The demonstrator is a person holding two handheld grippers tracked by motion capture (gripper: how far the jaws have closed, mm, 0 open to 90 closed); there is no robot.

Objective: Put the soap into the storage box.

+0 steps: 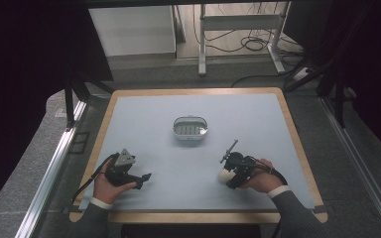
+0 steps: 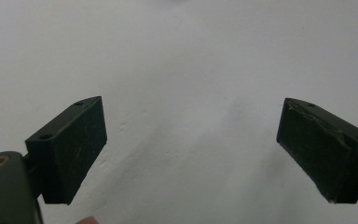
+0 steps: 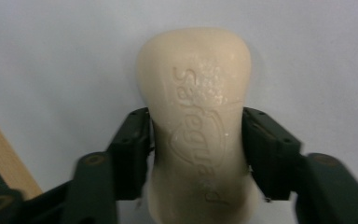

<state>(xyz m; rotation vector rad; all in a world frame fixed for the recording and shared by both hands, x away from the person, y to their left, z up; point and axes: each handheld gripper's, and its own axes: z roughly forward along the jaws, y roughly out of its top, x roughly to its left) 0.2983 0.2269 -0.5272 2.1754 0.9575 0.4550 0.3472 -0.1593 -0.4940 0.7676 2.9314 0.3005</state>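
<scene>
**Table with soap dish, two hand-held tongs and one soap bar**

Table: wooden-edged top covered by a pale blue-grey mat, seen from above in the high view. A person's forearms in grey sleeves enter from the near edge.

Soap dish: oval, pale-rimmed container with a darker ribbed insert, standing alone near the middle of the mat, well apart from both hands.

Left tongs: held in the left hand at the near left of the mat, a grey three-cornered plate on top, cable trailing toward the table edge. In the left gripper view the two black jaws stand wide apart with bare mat between them; nothing is held.

Right tongs: held in the right hand at the near right of the mat. The jaws are closed against both long sides of the soap bar, gripping it around its middle.

Soap bar: cream-coloured, waisted shape with rounded end, embossed lettering on its upper face. Located between the right jaws, its far end projecting beyond them over the mat; in the high view it appears as a pale lump at the tongs' tip.
</scene>
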